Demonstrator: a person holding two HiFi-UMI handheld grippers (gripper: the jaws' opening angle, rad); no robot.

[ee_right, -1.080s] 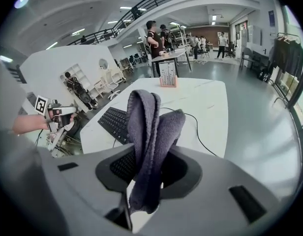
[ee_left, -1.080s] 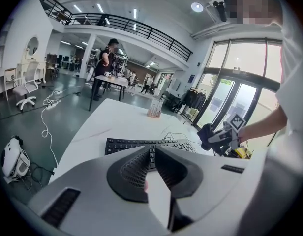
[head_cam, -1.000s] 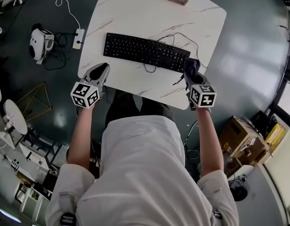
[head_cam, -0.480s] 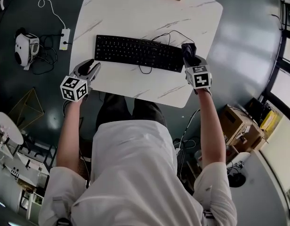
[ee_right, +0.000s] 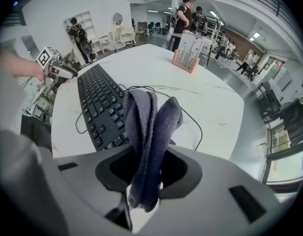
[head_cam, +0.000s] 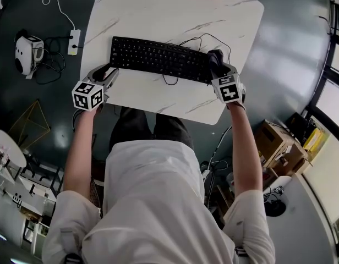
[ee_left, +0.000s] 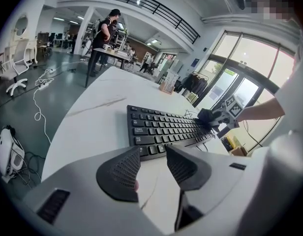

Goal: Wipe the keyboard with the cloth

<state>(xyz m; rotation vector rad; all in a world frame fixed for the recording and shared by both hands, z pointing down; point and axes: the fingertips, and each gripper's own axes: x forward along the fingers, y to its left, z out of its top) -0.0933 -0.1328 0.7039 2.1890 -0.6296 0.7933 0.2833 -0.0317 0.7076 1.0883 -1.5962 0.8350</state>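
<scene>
One keyboard (head_cam: 158,58), one cloth (ee_right: 147,127), two grippers (head_cam: 105,72) (head_cam: 218,66)

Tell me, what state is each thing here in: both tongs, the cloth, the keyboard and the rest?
left tongs: opening, nothing between them, at the keyboard's left end
right tongs: shut on the cloth
cloth: folded, pinched, over the keyboard's right end
keyboard: flat on the table, cable attached
table: bare apart from keyboard and holder
holder: upright at the far edge
</scene>
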